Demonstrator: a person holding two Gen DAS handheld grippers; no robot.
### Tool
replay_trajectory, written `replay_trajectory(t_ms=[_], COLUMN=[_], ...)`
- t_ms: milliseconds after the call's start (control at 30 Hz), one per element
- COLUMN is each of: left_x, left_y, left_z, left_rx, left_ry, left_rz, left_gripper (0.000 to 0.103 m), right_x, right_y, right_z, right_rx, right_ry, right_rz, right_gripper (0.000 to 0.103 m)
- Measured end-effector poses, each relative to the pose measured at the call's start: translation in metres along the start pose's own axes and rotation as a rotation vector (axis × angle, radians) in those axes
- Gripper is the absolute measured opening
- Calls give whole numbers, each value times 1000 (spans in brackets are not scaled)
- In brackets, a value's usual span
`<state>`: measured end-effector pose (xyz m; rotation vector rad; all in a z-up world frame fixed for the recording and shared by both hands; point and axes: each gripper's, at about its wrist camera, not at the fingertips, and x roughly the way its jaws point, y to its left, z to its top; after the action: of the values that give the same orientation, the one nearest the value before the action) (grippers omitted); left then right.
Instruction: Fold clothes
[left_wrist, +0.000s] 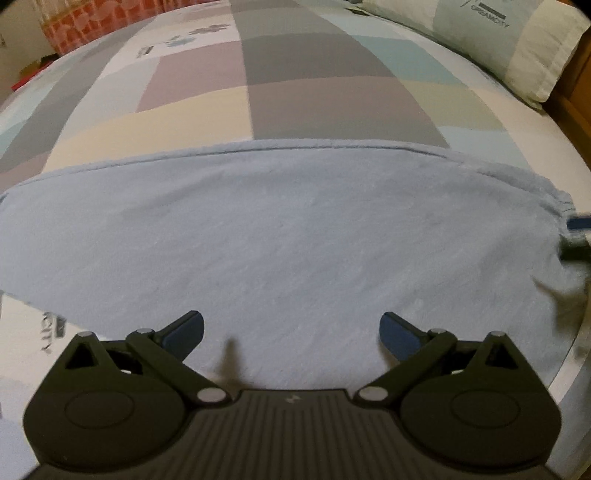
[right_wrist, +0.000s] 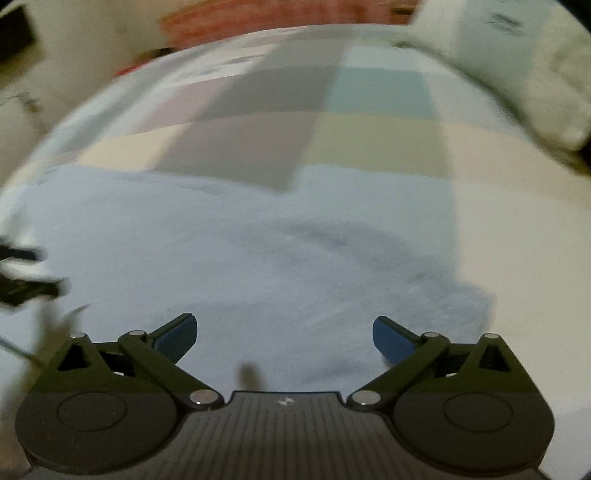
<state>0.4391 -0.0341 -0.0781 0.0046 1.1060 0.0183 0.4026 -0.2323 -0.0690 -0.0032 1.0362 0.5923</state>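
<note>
A pale blue garment (left_wrist: 280, 236) lies flat on the bed, its hemmed far edge running straight across the left wrist view. My left gripper (left_wrist: 291, 334) hovers over its near part, open, nothing between its blue pads. The right gripper's tip (left_wrist: 576, 236) shows blurred at the garment's right edge. In the right wrist view, which is motion-blurred, the same garment (right_wrist: 221, 266) spreads out below my right gripper (right_wrist: 284, 338), which is open and empty. The left gripper (right_wrist: 26, 273) appears as a dark blur at the left edge.
The garment rests on a bedsheet (left_wrist: 314, 88) of grey, pink, cream and teal patches. A pillow (left_wrist: 517, 44) lies at the far right, beside a wooden frame (left_wrist: 576, 96). Red patterned fabric (left_wrist: 110, 18) hangs beyond the bed's far left.
</note>
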Motion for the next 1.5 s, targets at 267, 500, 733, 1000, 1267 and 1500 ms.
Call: replay_trajectory(t_ms=[267,500,733,1000,1267,1500], left_x=[-10,-19,-18,-14,-11,-4], left_y=[17,20,18,12,9,20], left_z=[-15,-17,-22,-38,-51,-47], left_rx=[8,67,83,81,112,95], left_ry=[-26,-97,-103,-73,-53,-48], left_rz=[-5,15,-16,-48,-35,-33], left_gripper=[101,101,101,101,101,101], right_x=[37,55,29,29,74,81], right_y=[131,188,147,92,81,73], right_z=[-62,-87,-80,-34,3,-5], right_rx=[-204,-247,-224,-164,-149,-165], right_ry=[121,199,147,28,19,30], right_rz=[217,359,234,88,-61,-73], right_gripper=[103,103,103,103,103,103])
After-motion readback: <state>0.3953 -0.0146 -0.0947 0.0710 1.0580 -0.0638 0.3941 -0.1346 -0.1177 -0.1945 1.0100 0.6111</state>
